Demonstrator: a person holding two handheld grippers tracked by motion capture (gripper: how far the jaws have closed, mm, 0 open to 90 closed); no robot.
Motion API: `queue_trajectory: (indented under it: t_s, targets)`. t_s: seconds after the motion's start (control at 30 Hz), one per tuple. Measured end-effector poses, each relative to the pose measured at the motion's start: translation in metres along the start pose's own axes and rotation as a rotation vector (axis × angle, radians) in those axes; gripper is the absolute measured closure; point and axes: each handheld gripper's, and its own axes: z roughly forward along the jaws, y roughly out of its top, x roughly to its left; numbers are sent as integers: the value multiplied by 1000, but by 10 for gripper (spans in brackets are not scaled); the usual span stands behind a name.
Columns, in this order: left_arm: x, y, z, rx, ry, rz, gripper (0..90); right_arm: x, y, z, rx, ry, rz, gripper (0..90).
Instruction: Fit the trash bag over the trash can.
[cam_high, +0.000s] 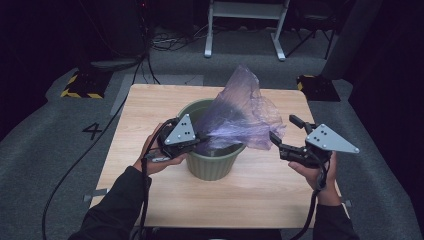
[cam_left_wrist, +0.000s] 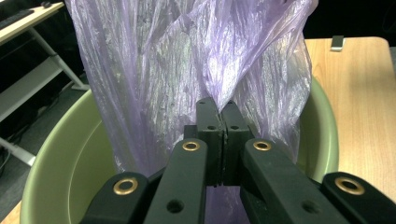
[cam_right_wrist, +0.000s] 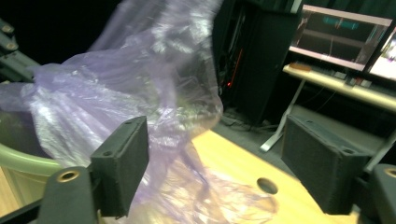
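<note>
One purple plastic bag (cam_high: 240, 112) rises tilted from the green bin (cam_high: 212, 167) mid-bench (cam_high: 150, 200), its long axis leaning toward the far right corner. Left hand-held gripper (cam_high: 202, 136) is clamped on the bag over the bin's rim; right hand-held gripper (cam_high: 285, 131) stands apart beside the bag's right edge. A "4" (cam_high: 92, 130) marks the floor.

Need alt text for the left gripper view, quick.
The left tongs are shut on a fold of the purple plastic bag, which rises crumpled out of the green bucket. The wooden table shows at the right.

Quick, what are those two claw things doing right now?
Left gripper: shut on the purple bag, over the green bin.
Right gripper: open, holding nothing, beside the bag.
</note>
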Motion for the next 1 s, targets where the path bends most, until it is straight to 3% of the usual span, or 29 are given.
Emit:
queue_trajectory:
  t_s: [0.13,0.2,0.27,0.47,0.57,0.7,0.83,1.0]
  targets:
    - [1,-1,0,-1,5,-6,876,1,2,-2,-13,39,-2,325]
    - [1,-1,1,-1,1,-9,874,6,5,-2,-27,63,-33,390]
    - [1,-2,1,-3,4,-14,865,12,8,-2,-36,92,-52,539]
    - [2,-4,-1,-4,13,-31,818,29,18,-2,-65,164,-114,838]
    - [1,-4,-2,-3,17,-26,771,33,20,-2,-70,175,-123,874]
    - [-1,-3,-4,5,28,-42,553,41,24,1,-58,174,-157,884]
    - [-5,2,-10,-33,8,-53,344,45,25,2,-48,166,-186,883]
    - [-16,15,-15,-64,-29,-35,256,51,27,1,-51,175,-210,882]
